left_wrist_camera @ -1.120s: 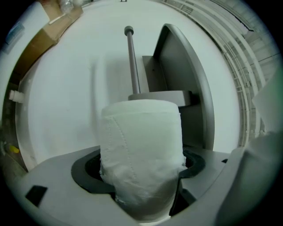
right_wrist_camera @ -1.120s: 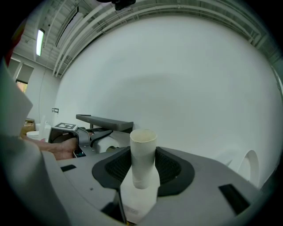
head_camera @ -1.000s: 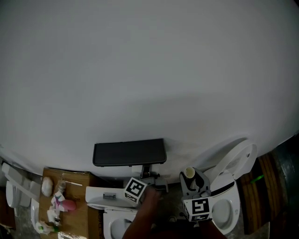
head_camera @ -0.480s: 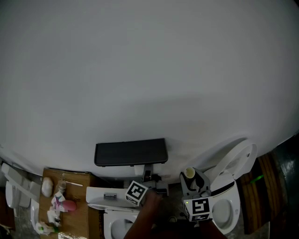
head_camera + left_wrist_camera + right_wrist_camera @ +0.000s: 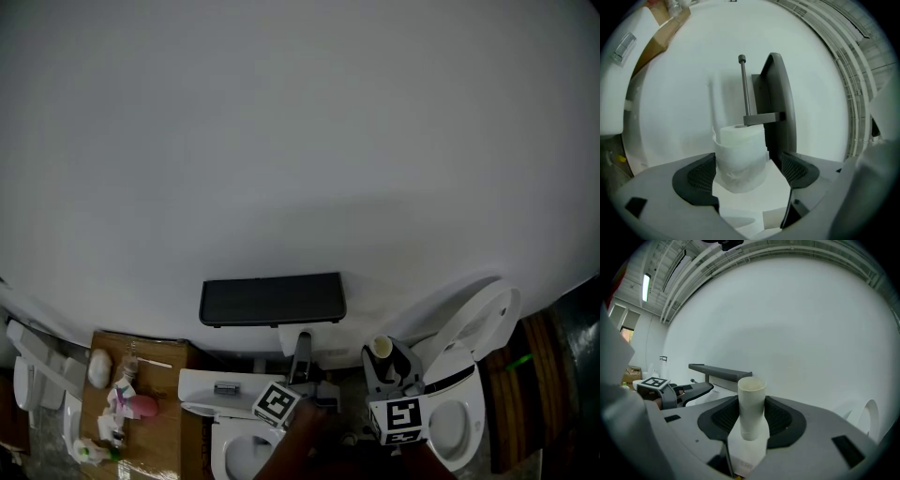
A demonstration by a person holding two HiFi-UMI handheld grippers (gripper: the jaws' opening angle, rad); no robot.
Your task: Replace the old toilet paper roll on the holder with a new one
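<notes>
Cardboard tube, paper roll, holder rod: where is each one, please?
cardboard tube (image 5: 751, 409), right gripper view, middle of its side.
paper roll (image 5: 740, 159), left gripper view, its front wrap.
holder rod (image 5: 745, 89), left gripper view, middle of shaft.

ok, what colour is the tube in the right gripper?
Off-white: a bare cardboard core with no paper left on it. It shows best in the right gripper view.
</notes>
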